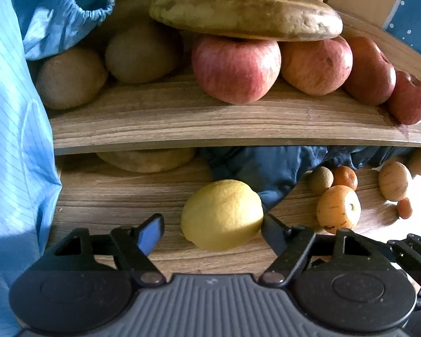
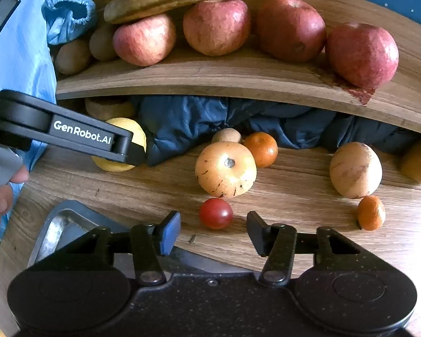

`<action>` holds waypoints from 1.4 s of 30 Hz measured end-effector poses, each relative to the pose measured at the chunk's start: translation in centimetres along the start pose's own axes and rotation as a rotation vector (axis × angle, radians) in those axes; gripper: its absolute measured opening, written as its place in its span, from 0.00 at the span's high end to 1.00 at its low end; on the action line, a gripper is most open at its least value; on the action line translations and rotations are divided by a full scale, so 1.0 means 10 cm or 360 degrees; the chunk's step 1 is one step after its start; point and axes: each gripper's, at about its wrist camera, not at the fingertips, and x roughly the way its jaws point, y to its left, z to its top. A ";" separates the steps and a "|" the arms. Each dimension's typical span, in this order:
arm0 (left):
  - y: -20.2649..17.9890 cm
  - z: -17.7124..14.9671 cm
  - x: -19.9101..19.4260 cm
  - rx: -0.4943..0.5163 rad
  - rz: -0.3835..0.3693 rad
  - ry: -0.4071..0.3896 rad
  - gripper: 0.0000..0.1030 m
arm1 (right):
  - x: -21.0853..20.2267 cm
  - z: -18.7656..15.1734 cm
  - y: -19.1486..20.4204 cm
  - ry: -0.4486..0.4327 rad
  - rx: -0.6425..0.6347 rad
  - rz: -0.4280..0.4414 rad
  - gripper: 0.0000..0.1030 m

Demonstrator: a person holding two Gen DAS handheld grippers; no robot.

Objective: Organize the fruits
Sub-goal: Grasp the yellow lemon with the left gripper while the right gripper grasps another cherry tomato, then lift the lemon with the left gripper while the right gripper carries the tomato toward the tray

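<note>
Up on the curved wooden shelf (image 2: 238, 75) red apples (image 2: 216, 25), kiwis and bananas look sorted. Down on the wood-grain worktop (image 2: 294, 196), left claw (image 1: 213, 230) brackets the yellow lemon (image 1: 221, 214), right claw (image 2: 213, 231) half-open around the small red tomato (image 2: 216, 213); neither gripped yet, several loose fruits left.

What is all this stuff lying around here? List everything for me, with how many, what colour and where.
Round apples: four, red, upper wooden shelf.
Bananas: at least two, yellow-brown, atop the apples.
Kiwis: two, brown, shelf's left end.
Lemon: one, yellow, lower wooden table, between left gripper's fingers.
Cherry tomato: one, red, table, between right gripper's fingers.
Crumpled cloth: one, dark blue, under shelf.
Left gripper: black, right finger at lemon.
Right gripper: black, not touching tomato.
</note>
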 end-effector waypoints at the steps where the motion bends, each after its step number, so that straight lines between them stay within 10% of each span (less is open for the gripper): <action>1: 0.01 -0.01 0.00 -0.0003 -0.0008 0.0000 0.24 | 0.00 0.00 0.01 -0.0003 -0.0004 -0.0003 0.50; 18: 0.12 -0.14 0.03 -0.0020 -0.0091 -0.0029 0.36 | 0.01 -0.01 0.06 -0.0006 -0.0039 -0.0049 0.74; 42: 0.21 -0.37 -0.10 -0.0037 -0.0178 -0.0090 0.37 | -0.20 -0.13 0.30 -0.0068 -0.0087 -0.0043 0.74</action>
